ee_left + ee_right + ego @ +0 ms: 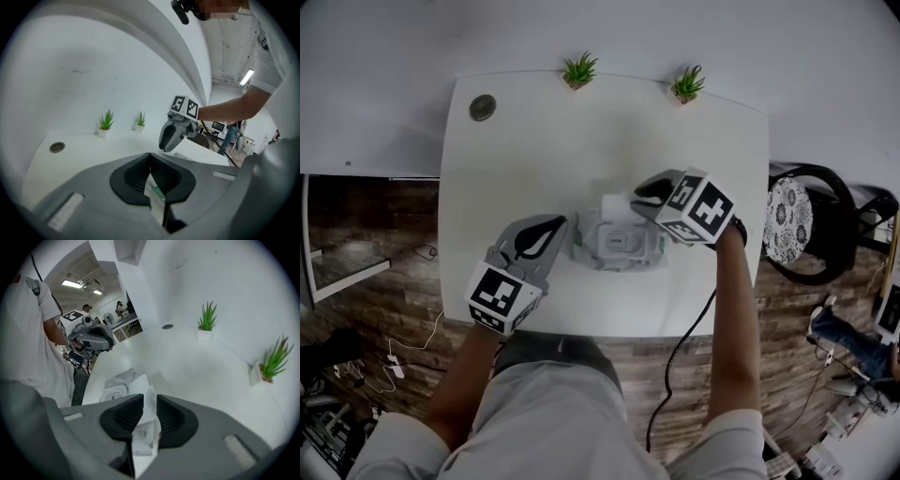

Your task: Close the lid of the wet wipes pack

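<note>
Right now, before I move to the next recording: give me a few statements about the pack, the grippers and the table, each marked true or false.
1. Two potted plants stand at the far edge of the table. True.
2. The lid of the wet wipes pack lies flat and shut. False: it stands raised at the pack's far side.
3. The left gripper is at the pack's left end. True.
4. Nothing stands between the jaws of the right gripper. False: the white lid is between them.
5. The pack sits beside the plants. False: it lies near the table's near edge.
</note>
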{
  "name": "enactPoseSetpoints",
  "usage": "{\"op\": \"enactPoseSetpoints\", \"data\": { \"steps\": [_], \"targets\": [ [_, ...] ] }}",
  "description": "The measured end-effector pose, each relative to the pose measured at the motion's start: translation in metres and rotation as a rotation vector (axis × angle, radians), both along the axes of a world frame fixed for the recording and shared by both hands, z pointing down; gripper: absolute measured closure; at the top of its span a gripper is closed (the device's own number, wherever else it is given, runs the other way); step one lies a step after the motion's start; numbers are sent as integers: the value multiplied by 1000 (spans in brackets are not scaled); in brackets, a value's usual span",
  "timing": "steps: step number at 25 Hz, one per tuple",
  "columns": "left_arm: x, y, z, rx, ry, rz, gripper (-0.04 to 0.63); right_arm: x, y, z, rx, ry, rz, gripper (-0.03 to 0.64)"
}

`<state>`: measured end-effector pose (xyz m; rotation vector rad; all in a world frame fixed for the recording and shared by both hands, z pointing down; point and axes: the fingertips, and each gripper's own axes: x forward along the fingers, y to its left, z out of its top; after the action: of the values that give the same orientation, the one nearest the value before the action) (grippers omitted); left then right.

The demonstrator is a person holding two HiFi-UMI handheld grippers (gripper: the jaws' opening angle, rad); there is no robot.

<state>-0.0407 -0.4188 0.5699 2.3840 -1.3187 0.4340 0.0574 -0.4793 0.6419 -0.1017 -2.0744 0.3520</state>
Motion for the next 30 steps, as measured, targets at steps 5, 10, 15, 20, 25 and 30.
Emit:
{"op": "enactPoseSetpoints", "data": {
  "steps": [5, 10, 15, 20, 25, 30],
  "targets": [
    [9, 9, -9, 20, 6, 10, 588, 4, 20, -18, 31, -5, -40, 523],
    [18, 21, -16, 33, 4, 23, 589, 6, 47, -34, 17, -45, -62, 523],
    [22, 30, -20, 42, 3, 27, 589, 8, 77, -27, 4, -36, -97, 523],
    [26, 39, -17, 37, 3, 32, 588, 12, 96, -14, 11, -21, -101, 512],
    [31, 44, -18, 37, 4, 37, 589, 10, 109, -5, 11, -12, -94, 509],
    [33, 46, -17, 37, 3, 42, 589, 9, 112, 4, 19, -1, -68, 511]
  ]
}}
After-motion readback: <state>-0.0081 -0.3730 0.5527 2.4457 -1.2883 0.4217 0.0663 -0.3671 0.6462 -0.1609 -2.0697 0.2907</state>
